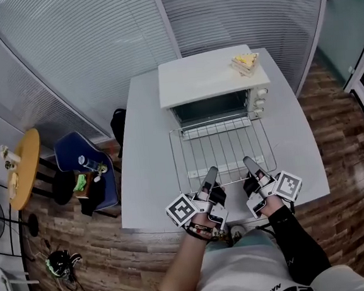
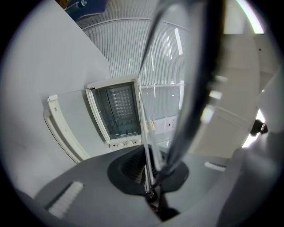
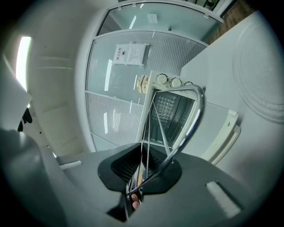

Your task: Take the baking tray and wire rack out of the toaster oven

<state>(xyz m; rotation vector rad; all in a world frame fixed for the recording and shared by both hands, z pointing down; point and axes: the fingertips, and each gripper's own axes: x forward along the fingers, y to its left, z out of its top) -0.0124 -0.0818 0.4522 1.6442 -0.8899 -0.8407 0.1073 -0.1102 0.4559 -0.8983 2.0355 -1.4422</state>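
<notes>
The white toaster oven (image 1: 211, 82) stands at the back of the white table (image 1: 147, 176), its door (image 1: 197, 171) folded down toward me. The wire rack (image 1: 223, 147) is held level over the door, its far end at the oven mouth. My left gripper (image 1: 211, 171) is shut on the rack's near bar toward its left. My right gripper (image 1: 248, 162) is shut on the same bar further right. In the left gripper view the rack (image 2: 144, 133) runs from the jaws toward the oven (image 2: 117, 113). The right gripper view shows the rack's corner (image 3: 188, 119) before the oven (image 3: 171, 111). The oven's inside is dark; no baking tray shows.
A yellow food item (image 1: 245, 62) lies on the oven's top at the right. The oven's knobs (image 1: 261, 98) are on its right front. Left of the table stand a blue chair (image 1: 85, 166) and a round yellow side table (image 1: 22, 165). A ribbed glass wall (image 1: 97, 48) runs behind.
</notes>
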